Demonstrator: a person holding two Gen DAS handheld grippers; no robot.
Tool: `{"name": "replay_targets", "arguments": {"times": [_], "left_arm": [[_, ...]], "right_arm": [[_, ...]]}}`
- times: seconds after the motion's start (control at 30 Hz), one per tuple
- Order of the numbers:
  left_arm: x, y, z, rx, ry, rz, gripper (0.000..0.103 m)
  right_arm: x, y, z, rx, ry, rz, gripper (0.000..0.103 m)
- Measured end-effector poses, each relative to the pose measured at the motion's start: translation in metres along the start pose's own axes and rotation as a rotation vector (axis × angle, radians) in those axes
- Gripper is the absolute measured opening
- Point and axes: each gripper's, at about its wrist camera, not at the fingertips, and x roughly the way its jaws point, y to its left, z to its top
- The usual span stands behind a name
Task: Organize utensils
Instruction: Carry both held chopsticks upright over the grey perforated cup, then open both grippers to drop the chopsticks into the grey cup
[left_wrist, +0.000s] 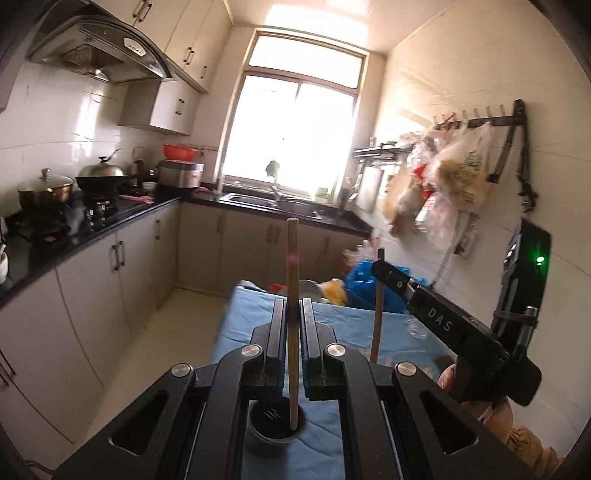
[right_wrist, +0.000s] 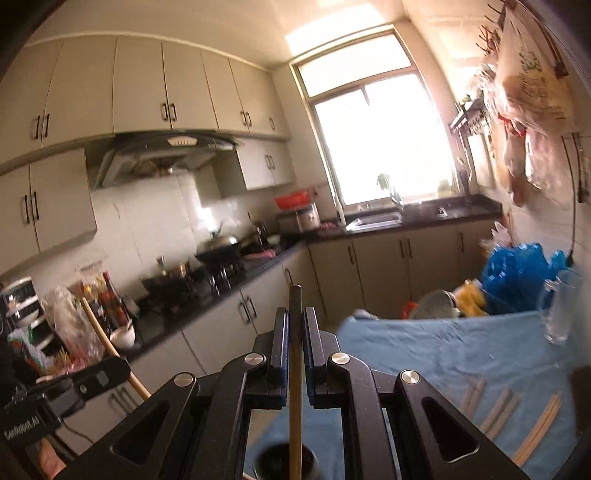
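My left gripper (left_wrist: 293, 306) is shut on a wooden chopstick (left_wrist: 292, 266) that stands nearly upright between its pads. The stick's lower end shows against the mouth of a dark round cup (left_wrist: 271, 430) on the blue tablecloth (left_wrist: 255, 314). My right gripper (right_wrist: 295, 314) is shut on a second, darker chopstick (right_wrist: 295, 387), above the same cup (right_wrist: 275, 465). Each gripper also shows in the other's view: the right gripper (left_wrist: 382, 267) with its chopstick (left_wrist: 376, 325), the left gripper (right_wrist: 110, 371) with its chopstick (right_wrist: 98, 328). Several chopstick pairs (right_wrist: 498, 410) lie flat on the cloth at the right.
An empty drinking glass (right_wrist: 559, 314) stands at the table's far right. Blue and yellow bags (right_wrist: 517, 273) and a bowl sit at the far end. Counters with pots (left_wrist: 48, 192) run along the left; a sink (left_wrist: 266, 201) lies under the window. Plastic bags (left_wrist: 458, 166) hang on the right wall.
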Motion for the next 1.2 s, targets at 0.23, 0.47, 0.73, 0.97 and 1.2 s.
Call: {"name": "replay_targets", "arguments": {"times": [0.23, 0.47, 0.73, 0.97, 1.2], "left_arm": [[0.07, 0.029, -0.01, -0.05, 0.122, 0.024, 0.006], [0.116, 0.042, -0.039, -0.068, 0.24, 0.039, 0.006], [0.122, 0.038, -0.055, -0.069, 0.279, 0.066, 0.006], [0.102, 0.037, -0.05, -0.092, 0.246, 0.088, 0.031], [0.066, 0.025, -0.039, -0.1, 0.175, 0.126, 0.038]], "right_arm": [[0.057, 0.004, -0.01, 0.062, -0.046, -0.024, 0.007], [0.092, -0.007, -0.039, 0.027, 0.006, -0.093, 0.007], [0.111, -0.02, -0.079, -0.006, 0.158, -0.115, 0.009], [0.101, -0.029, -0.078, 0.026, 0.181, -0.093, 0.045], [0.063, -0.043, -0.069, 0.046, 0.15, -0.125, 0.054]]}}
